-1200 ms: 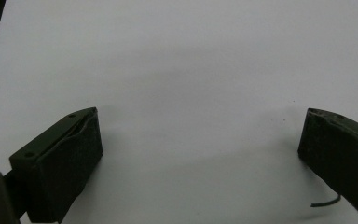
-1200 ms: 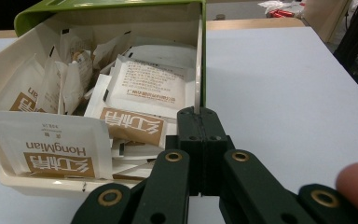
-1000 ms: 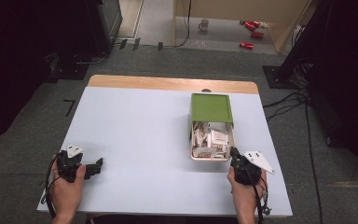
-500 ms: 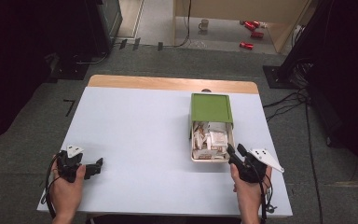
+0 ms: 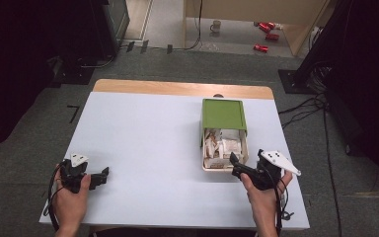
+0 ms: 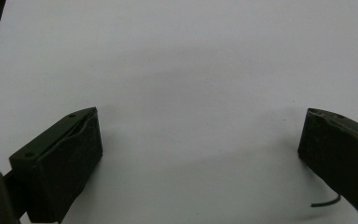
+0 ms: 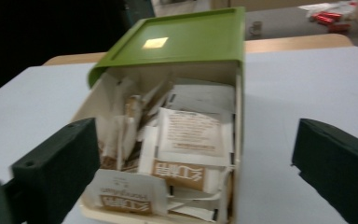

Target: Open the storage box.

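Note:
A cream box [image 5: 225,167] with a green sliding lid [image 5: 222,114] stands right of the table's middle, its lid pushed back over the far half. White and brown paper sachets [image 7: 186,140] fill the uncovered near half. My right gripper [image 5: 246,159] is open at the box's near end. In the right gripper view its jaws [image 7: 196,126] stand wide on either side of the box [image 7: 238,116], with nothing gripped. My left gripper [image 5: 103,174] rests at the near left of the table. It is open [image 6: 200,116] over bare tabletop.
The pale table [image 5: 143,143] has a wooden strip [image 5: 177,89] along its far edge. Cables [image 5: 306,106] trail on the floor to the right. A mug [image 5: 216,24] and red items [image 5: 265,30] lie on the floor beyond the table.
My right gripper has moved forward and slightly left, up to the near end of the box. The left gripper has stayed in place.

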`<action>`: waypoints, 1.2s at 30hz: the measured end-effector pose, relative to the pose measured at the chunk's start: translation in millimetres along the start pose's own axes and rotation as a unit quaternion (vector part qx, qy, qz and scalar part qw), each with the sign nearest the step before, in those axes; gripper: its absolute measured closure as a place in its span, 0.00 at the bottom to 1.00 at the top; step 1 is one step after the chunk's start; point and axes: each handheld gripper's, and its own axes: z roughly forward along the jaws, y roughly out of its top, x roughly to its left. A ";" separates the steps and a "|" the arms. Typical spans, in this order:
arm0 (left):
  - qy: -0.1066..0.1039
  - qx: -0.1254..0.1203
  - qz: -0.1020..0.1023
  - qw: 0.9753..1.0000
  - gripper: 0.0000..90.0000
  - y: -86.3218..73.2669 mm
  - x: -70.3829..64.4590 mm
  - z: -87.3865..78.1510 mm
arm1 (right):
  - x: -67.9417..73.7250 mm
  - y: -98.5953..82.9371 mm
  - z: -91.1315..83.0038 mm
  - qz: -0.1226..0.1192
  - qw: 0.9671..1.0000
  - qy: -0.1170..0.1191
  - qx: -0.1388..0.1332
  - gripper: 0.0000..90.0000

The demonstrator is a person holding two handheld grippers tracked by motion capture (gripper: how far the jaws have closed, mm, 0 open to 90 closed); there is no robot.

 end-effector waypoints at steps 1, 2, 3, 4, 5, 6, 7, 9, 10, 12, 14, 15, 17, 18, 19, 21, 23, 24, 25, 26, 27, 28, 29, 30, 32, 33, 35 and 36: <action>0.000 0.000 0.000 1.000 0.00 0.0 0.0 0.0 | 2.0 1.0 0.0 -0.003 1.000 0.004 0.001 0.00; 0.000 0.000 0.000 1.000 0.00 0.0 0.0 0.0 | 2.0 1.0 0.0 -0.003 1.000 0.004 0.001 0.00; 0.000 0.000 0.000 1.000 0.00 0.0 0.0 0.0 | 4.1 2.0 0.0 -0.005 1.000 0.006 0.003 0.00; 0.000 0.000 0.000 1.000 0.00 0.0 0.0 0.0 | 7.6 3.9 1.0 -0.011 1.000 0.009 0.005 0.00; 0.000 0.000 0.000 1.000 0.00 -0.1 0.0 0.0 | 7.6 3.9 1.0 -0.011 1.000 0.009 0.005 0.00; 0.000 0.000 0.000 1.000 0.00 -0.1 0.0 0.0 | 9.0 4.8 1.6 -0.013 1.000 0.010 0.006 0.00; 0.000 0.000 0.000 1.000 0.00 -0.1 0.0 -0.1 | 10.6 5.7 2.0 -0.014 1.000 0.012 0.006 0.00; 0.000 0.000 0.000 1.000 0.00 -0.1 -0.1 -0.1 | 13.4 7.3 3.0 -0.015 1.000 0.013 0.006 0.00; 0.000 0.000 0.000 1.000 0.00 -0.1 0.0 -0.1 | 15.6 8.7 3.8 -0.017 1.000 0.014 0.006 0.00; 0.000 0.000 0.000 1.000 0.00 -0.1 -0.1 -0.1 | 17.0 9.7 4.4 -0.017 1.000 0.014 0.006 0.00; 0.000 0.000 0.000 1.000 0.00 0.0 0.0 0.0 | 18.4 11.1 5.1 -0.020 1.000 0.015 0.005 0.00; 0.000 0.000 0.000 1.000 0.00 -0.1 -0.1 -0.1 | 19.4 12.5 5.9 -0.019 1.000 0.014 0.005 0.00; 0.000 0.000 0.000 1.000 0.00 -0.1 0.0 -0.1 | 19.6 12.9 6.2 -0.018 1.000 0.015 0.005 0.00; 0.000 0.000 0.001 1.000 0.00 -0.1 0.0 -0.1 | 19.9 13.5 6.9 -0.018 1.000 0.016 0.005 0.00; 0.000 0.000 0.000 1.000 0.00 -0.1 0.0 -0.1 | 20.7 14.0 7.3 -0.017 1.000 0.016 0.006 0.00; 0.000 0.000 0.000 1.000 0.00 -0.1 -0.1 -0.2 | 22.1 14.9 8.3 -0.020 1.000 0.017 0.006 0.00; 0.000 0.000 0.000 1.000 0.00 0.0 0.0 0.0 | 24.5 16.2 9.3 -0.022 1.000 0.019 0.006 0.00; 0.000 0.000 0.000 1.000 0.00 0.0 0.0 0.0 | 24.5 16.2 9.3 -0.022 1.000 0.019 0.006 0.00; 0.000 0.000 0.000 1.000 0.00 0.0 0.0 0.0 | 25.9 16.8 10.0 -0.022 1.000 0.019 0.007 0.00; 0.000 0.000 0.000 1.000 0.00 0.0 0.0 0.0 | 26.0 17.0 10.8 -0.024 0.999 0.020 0.007 0.00; 0.000 0.000 0.000 1.000 0.00 0.0 0.0 0.0 | 26.0 17.0 10.8 -0.024 0.999 0.020 0.007 0.00; 0.000 0.000 0.000 1.000 0.00 0.0 0.0 0.0 | 26.4 17.1 11.3 -0.024 0.999 0.020 0.008 0.00; 0.000 0.000 0.000 1.000 0.00 0.1 0.1 0.0 | 26.8 17.2 11.8 -0.025 0.999 0.020 0.008 0.00; 0.000 0.001 0.000 1.000 0.00 0.2 0.1 0.0 | 27.3 17.2 12.2 -0.025 0.999 0.021 0.009 0.00; 0.000 0.001 0.000 1.000 0.00 0.1 0.1 0.0 | 27.9 17.4 13.9 -0.026 0.999 0.021 0.008 0.00; 0.000 0.000 0.000 1.000 0.00 0.1 0.0 0.1 | 28.2 17.5 14.6 -0.025 0.999 0.022 0.008 0.00; 0.000 0.001 0.000 1.000 0.00 0.1 0.1 0.0 | 29.4 18.3 16.8 -0.024 0.999 0.024 0.008 0.00; 0.000 0.000 -0.001 1.000 0.00 0.1 0.0 0.1 | 31.6 19.6 18.0 -0.025 0.999 0.026 0.009 0.01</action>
